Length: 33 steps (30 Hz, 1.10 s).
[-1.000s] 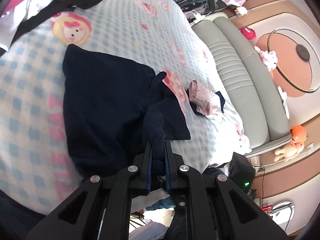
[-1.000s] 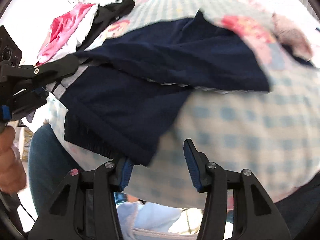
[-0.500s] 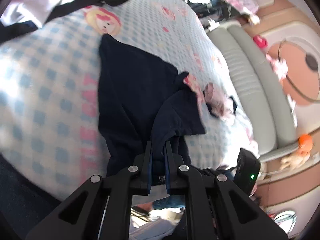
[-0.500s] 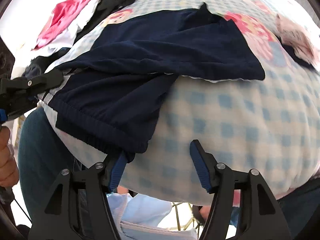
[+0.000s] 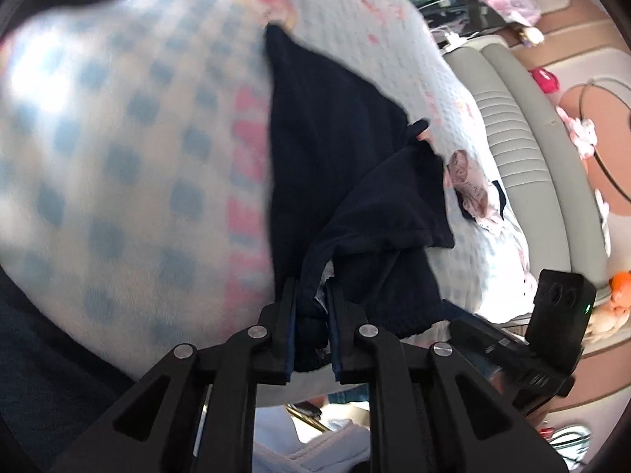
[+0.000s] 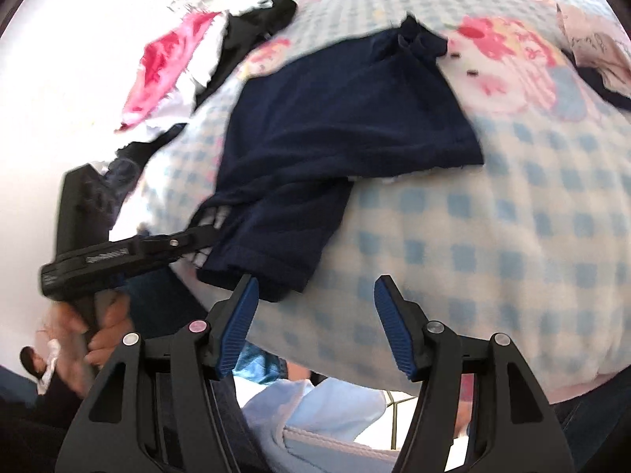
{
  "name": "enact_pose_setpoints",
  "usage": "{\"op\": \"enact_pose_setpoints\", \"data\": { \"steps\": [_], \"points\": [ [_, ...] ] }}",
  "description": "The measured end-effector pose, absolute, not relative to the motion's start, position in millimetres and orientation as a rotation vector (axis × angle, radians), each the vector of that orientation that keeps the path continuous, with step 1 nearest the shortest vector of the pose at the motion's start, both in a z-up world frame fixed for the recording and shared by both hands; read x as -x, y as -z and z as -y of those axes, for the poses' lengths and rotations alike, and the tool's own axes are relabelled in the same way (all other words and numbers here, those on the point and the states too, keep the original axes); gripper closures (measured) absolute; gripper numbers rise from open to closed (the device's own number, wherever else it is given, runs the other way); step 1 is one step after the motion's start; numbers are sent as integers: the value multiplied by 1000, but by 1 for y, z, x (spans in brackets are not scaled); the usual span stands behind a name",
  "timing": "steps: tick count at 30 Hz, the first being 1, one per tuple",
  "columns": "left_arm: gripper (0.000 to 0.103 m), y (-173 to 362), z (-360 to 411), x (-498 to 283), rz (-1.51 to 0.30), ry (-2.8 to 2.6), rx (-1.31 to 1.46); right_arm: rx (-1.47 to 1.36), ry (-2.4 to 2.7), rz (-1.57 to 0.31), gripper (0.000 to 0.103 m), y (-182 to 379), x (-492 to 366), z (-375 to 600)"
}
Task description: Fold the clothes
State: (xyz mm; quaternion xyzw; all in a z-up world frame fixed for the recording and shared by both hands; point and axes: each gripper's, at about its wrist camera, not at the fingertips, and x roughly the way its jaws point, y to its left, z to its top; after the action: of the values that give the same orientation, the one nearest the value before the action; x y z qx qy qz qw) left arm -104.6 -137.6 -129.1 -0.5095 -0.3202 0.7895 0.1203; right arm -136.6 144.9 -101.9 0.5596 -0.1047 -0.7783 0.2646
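A bunched fold of the navy garment is pinched in the left gripper at lower centre, its jaws having just been eased slightly apart with cloth between the pads. The garment is spread across the checked blanket, mid-frame. The right gripper is held wide apart, jaws having just been opened, nothing gripped; the hem lies just at its left finger.
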Motion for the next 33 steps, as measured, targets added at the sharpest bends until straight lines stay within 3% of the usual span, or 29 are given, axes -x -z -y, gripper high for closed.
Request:
{"op": "enact_pose_setpoints", "data": {
  "steps": [2, 3, 4, 6, 14, 16, 20, 24, 29, 33],
  "points": [
    [86, 117, 136, 103, 871, -2363, 1436, -1459, 2119, 386, 40, 91, 140, -156],
    [77, 112, 136, 102, 857, -2374, 1416, -1435, 2128, 442, 40, 87, 142, -161],
    [58, 107, 136, 102, 847, -2384, 1398, -1417, 2141, 499, 39, 85, 145, -167],
    [43, 105, 141, 104, 845, -2397, 1394, -1425, 2150, 525, 39, 88, 149, -168],
    [48, 129, 144, 113, 823, -2433, 1597, -1596, 2120, 285, 39, 139, 149, -130],
    [53, 120, 147, 108, 803, -2538, 1565, -1591, 2134, 286, 39, 136, 143, -139],
    [52, 113, 149, 102, 845, -2508, 1490, -1583, 2196, 329, 39, 122, 145, -161],
    [51, 105, 132, 102, 756, -2456, 1419, -1541, 2207, 394, 39, 112, 145, -166],
    [51, 129, 123, 114, 653, -2426, 1645, -1613, 2171, 308, 39, 127, 151, -143],
    [51, 119, 128, 108, 655, -2451, 1617, -1647, 2172, 337, 42, 131, 150, -150]
  ]
}}
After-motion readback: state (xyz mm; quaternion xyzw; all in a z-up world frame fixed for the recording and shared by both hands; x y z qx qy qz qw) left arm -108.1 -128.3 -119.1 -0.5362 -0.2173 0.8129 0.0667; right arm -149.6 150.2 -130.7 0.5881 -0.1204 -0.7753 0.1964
